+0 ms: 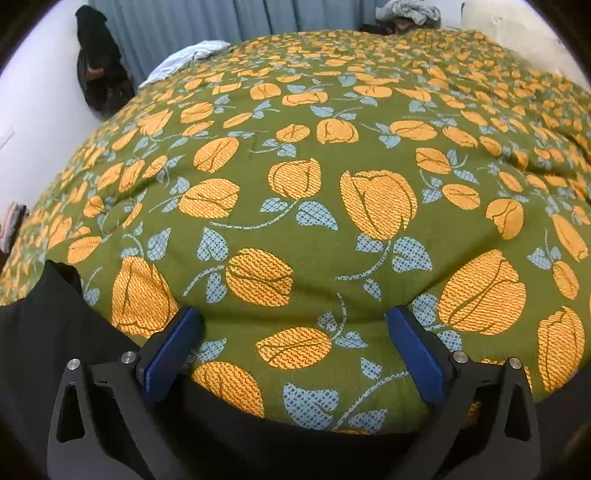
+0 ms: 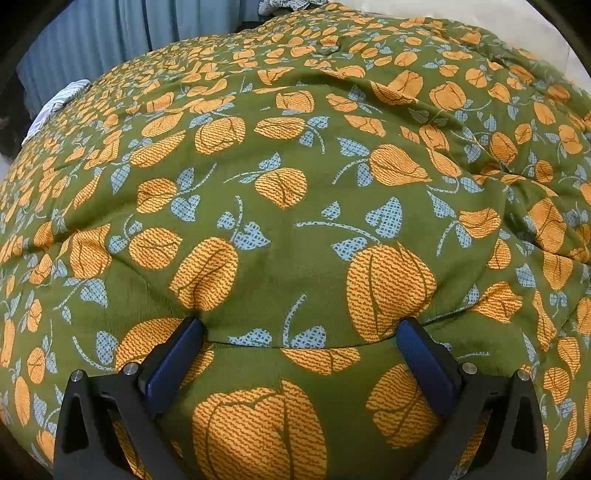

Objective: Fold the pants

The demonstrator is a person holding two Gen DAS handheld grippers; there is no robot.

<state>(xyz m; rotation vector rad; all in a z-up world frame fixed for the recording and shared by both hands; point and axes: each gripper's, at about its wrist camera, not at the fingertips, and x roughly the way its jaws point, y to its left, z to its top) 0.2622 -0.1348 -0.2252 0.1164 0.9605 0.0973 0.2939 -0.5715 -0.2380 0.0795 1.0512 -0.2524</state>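
Black pants [image 1: 48, 332] lie on the bed at the lower left of the left wrist view; their dark cloth runs along the bottom edge under my left gripper [image 1: 293, 317]. That gripper is open, blue pads wide apart, tips pressing on the quilt just past the pants' edge. My right gripper [image 2: 301, 328] is open too, its fingertips [image 2: 192, 326] pressed into the quilt, with nothing between them. No pants show in the right wrist view.
A green quilt with orange flowers [image 1: 314, 166] covers the whole bed [image 2: 295, 184], rumpled at the right. Blue curtains [image 1: 184, 22] hang behind. A dark garment [image 1: 99, 66] hangs on the left wall. Light cloth [image 1: 184, 59] lies at the far edge.
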